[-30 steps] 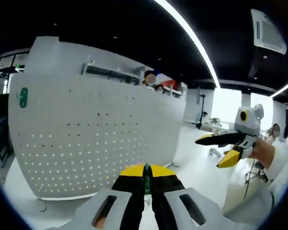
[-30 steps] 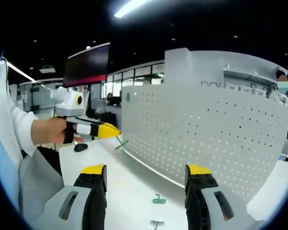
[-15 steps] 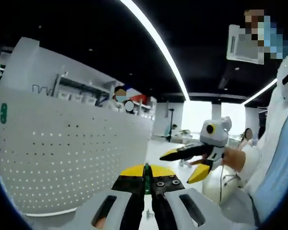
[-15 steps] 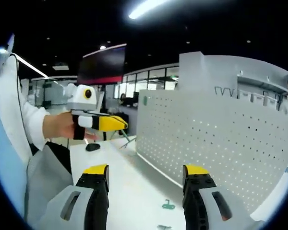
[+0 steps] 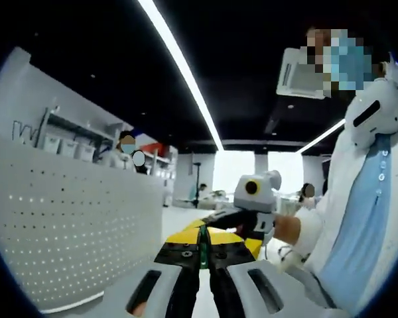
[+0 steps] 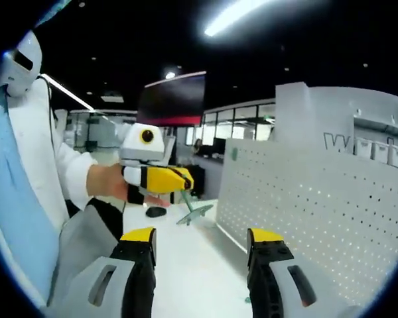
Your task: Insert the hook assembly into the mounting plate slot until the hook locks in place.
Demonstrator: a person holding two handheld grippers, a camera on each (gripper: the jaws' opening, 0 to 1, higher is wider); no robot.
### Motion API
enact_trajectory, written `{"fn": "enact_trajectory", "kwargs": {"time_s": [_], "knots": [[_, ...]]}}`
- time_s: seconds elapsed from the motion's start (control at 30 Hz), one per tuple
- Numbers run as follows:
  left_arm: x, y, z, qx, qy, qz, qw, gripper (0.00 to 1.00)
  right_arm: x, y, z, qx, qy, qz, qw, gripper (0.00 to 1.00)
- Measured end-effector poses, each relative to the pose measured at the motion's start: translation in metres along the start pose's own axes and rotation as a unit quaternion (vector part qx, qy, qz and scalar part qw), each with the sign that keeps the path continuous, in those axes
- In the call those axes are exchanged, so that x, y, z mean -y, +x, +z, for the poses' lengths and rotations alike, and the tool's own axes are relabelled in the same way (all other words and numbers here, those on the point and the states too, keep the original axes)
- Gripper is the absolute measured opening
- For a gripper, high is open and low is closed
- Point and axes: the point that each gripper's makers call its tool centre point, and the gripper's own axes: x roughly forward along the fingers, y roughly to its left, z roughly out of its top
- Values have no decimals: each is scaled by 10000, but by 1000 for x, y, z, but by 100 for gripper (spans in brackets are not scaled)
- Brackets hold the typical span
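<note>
Your left gripper [image 5: 200, 246] is clamped on the green hook [image 5: 201, 237] (thin, upright between the jaws). Your right gripper [image 6: 202, 235] hangs wide open beside the white pegboard [image 6: 331, 218], its jaws holding nothing.

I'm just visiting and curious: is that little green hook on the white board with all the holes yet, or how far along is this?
Not yet. Done: the left gripper is shut on the green hook, also seen poking from its yellow tips in the right gripper view. In hand: the hook is carried in the air, apart from the white pegboard. Left: pushing it into a slot until it locks. The right gripper is open and holds nothing.
</note>
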Motion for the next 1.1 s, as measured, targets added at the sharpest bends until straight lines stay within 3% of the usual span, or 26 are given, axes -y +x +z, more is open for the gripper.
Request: {"fn": "enact_trajectory", "kwargs": {"time_s": [0.23, 0.47, 0.77, 1.1], "knots": [[17, 5, 4, 132, -137, -335, 9993, 2, -17, -5, 15, 314, -66, 349, 9989, 47], [29, 7, 4, 177, -186, -593, 9979, 2, -27, -12, 19, 390, -1, 609, 9974, 36], [40, 2, 18, 586, -497, -1003, 9920, 2, -41, -14, 33, 705, 215, 1018, 9921, 29], [47, 1, 22, 725, -526, -1146, 9894, 2, -49, -13, 43, 846, 273, 1168, 9892, 19]]}}
